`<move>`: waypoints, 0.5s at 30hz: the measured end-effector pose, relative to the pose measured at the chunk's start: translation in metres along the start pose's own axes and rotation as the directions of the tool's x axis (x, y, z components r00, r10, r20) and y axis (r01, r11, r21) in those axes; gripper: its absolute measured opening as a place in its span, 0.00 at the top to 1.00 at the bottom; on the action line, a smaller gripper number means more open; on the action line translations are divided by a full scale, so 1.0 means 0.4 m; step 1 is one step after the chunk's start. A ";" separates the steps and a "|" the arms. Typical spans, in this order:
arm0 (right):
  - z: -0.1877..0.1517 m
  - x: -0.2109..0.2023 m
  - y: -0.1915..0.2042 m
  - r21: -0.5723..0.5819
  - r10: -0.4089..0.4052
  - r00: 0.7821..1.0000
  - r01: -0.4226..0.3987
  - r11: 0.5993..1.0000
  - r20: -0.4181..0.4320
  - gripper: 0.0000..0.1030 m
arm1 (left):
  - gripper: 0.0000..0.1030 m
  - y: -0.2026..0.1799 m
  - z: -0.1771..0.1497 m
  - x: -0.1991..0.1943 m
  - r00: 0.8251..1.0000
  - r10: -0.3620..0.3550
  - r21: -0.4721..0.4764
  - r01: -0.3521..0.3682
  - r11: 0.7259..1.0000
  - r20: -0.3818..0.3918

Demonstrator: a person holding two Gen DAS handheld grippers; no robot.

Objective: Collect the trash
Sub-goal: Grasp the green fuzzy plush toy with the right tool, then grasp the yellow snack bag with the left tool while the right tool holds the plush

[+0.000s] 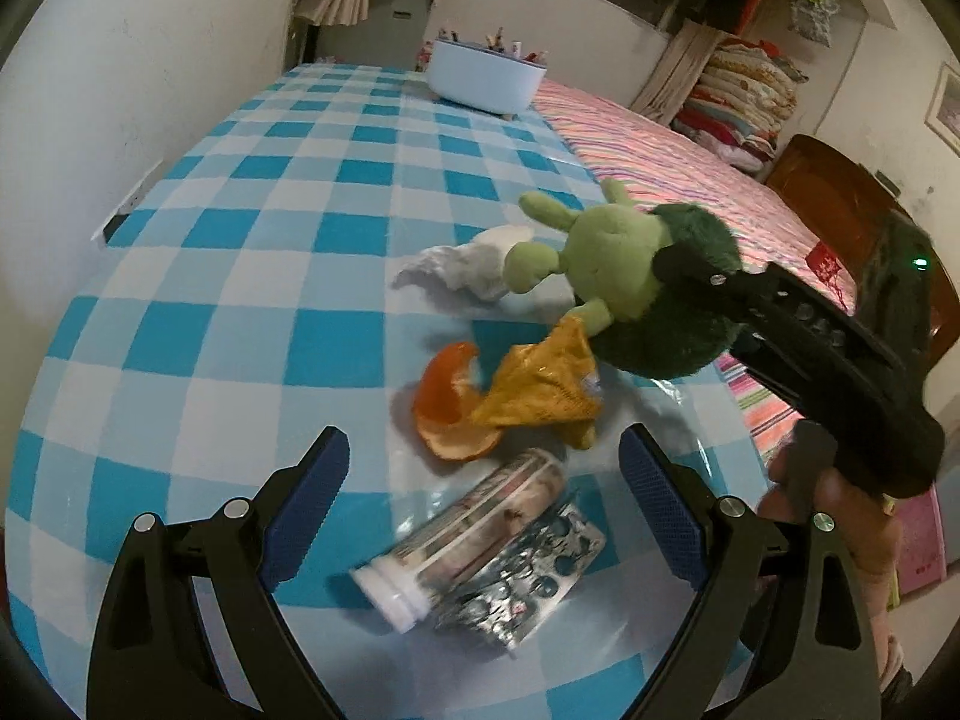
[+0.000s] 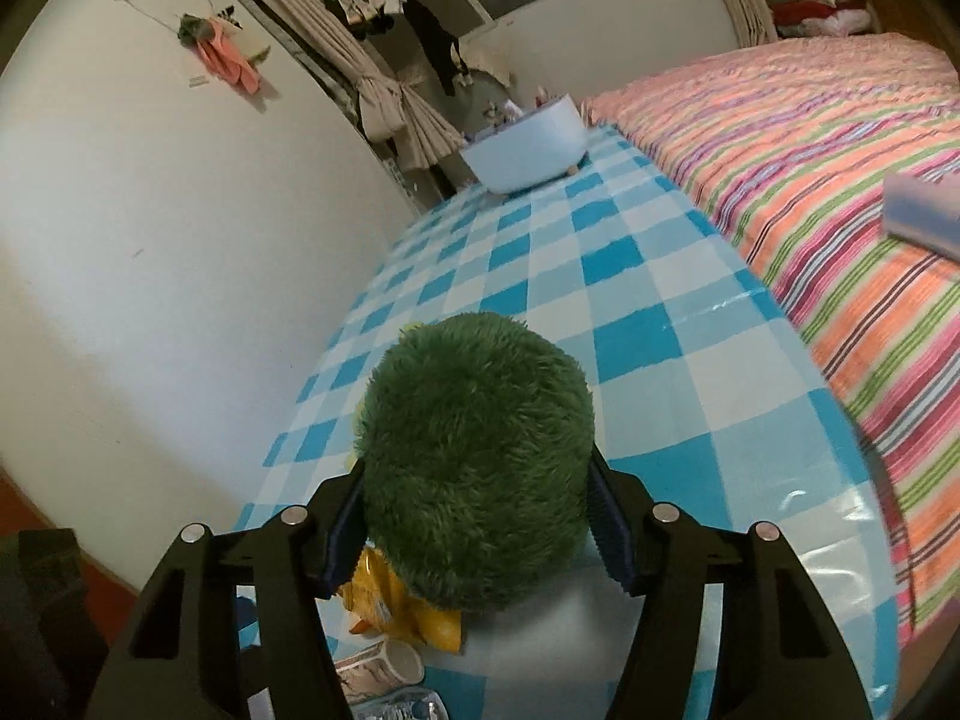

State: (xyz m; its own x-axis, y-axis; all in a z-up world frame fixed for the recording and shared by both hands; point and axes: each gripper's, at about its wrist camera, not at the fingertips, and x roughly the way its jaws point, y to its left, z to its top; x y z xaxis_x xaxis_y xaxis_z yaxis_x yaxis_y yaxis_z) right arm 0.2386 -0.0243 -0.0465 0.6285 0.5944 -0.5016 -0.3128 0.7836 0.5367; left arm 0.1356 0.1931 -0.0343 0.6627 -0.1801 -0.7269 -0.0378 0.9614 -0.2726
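On the blue checked tablecloth [image 1: 240,240] lie a crumpled white tissue [image 1: 468,267], an orange peel [image 1: 447,414], a yellow snack wrapper [image 1: 540,390], a small labelled bottle with a white cap [image 1: 474,540] on its side, and a silvery blister pack [image 1: 528,582]. My left gripper [image 1: 486,438] stands open above the bottle and peel, holding nothing. My right gripper [image 2: 477,468] is shut on a green plush toy [image 2: 474,450], pads pressed against its dark furry back. In the left wrist view the plush toy [image 1: 630,276] hangs partly over the wrapper, gripped from the right.
A pale blue tub [image 1: 486,75] of pens stands at the table's far end. A bed with a striped cover [image 2: 810,180] borders the table's right side and a white wall [image 2: 150,240] its left. A hand [image 1: 840,510] holds the right gripper's handle.
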 end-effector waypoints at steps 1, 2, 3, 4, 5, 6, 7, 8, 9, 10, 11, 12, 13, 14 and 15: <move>0.002 -0.014 -0.003 0.004 0.007 1.000 -0.007 1.000 0.012 0.41 | 0.12 -0.008 0.001 0.003 1.000 0.004 0.007 -0.004 1.000 0.004; 0.004 -0.024 -0.006 0.010 0.014 1.000 -0.014 1.000 0.019 0.41 | 0.12 -0.017 0.002 0.006 1.000 0.006 0.016 -0.006 1.000 0.006; 0.006 -0.036 -0.011 0.019 0.022 0.999 -0.022 1.000 0.027 0.41 | 0.12 -0.026 0.002 0.011 1.000 0.003 0.024 -0.004 1.000 0.005; 0.008 -0.049 -0.017 0.027 0.026 0.999 -0.027 0.999 0.035 0.41 | 0.12 -0.037 0.004 0.015 1.000 0.000 0.033 0.000 0.999 0.006; 0.010 -0.061 -0.023 0.034 0.033 0.999 -0.034 0.999 0.040 0.41 | 0.12 -0.047 0.006 0.016 1.000 -0.003 0.041 0.003 0.999 0.014; 0.011 -0.068 -0.026 0.038 0.036 0.998 -0.038 0.999 0.042 0.41 | 0.12 -0.057 0.009 0.017 1.000 -0.006 0.049 0.005 0.999 0.022; 0.011 -0.077 -0.033 0.045 0.040 0.998 -0.042 0.998 0.046 0.41 | 0.12 -0.067 0.012 0.019 1.000 -0.011 0.058 0.009 0.998 0.028; 0.011 -0.085 -0.037 0.050 0.041 0.998 -0.043 0.998 0.050 0.41 | 0.12 -0.077 0.015 0.022 0.999 -0.013 0.066 0.011 0.998 0.030; 0.012 -0.093 -0.043 0.054 0.043 0.998 -0.046 0.997 0.054 0.41 | 0.12 -0.087 0.017 0.026 0.999 -0.012 0.075 0.010 0.997 0.034; 0.011 -0.101 -0.047 0.057 0.046 0.997 -0.049 0.997 0.057 0.41 | 0.12 -0.096 0.022 0.032 0.999 -0.010 0.083 0.006 0.997 0.037; 0.011 -0.108 -0.051 0.058 0.048 0.997 -0.052 0.997 0.059 0.41 | 0.12 -0.104 0.025 0.040 0.999 -0.007 0.090 0.004 0.996 0.037; 0.012 -0.117 -0.054 0.057 0.050 0.997 -0.054 0.997 0.063 0.41 | 0.13 -0.109 0.028 0.052 0.999 -0.005 0.095 0.001 0.995 0.033; 0.013 -0.125 -0.057 0.057 0.052 0.996 -0.056 0.997 0.067 0.41 | 0.13 -0.115 0.031 0.063 1.000 -0.003 0.101 0.000 0.995 0.030; 0.013 -0.132 -0.060 0.056 0.055 0.996 -0.059 0.997 0.070 0.41 | 0.13 -0.120 0.034 0.073 1.000 0.001 0.104 -0.003 0.995 0.026; 0.014 -0.138 -0.063 0.057 0.059 0.996 -0.063 0.996 0.071 0.41 | 0.13 -0.124 0.036 0.086 1.000 0.008 0.109 -0.010 0.994 0.019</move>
State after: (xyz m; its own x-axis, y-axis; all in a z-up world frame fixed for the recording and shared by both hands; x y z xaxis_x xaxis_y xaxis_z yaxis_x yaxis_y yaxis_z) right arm 0.2157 -0.0780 -0.0283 0.6583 0.6249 -0.4197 -0.3107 0.7334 0.6047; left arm 0.1710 0.1421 -0.0365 0.6768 -0.1686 -0.7166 0.0377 0.9801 -0.1950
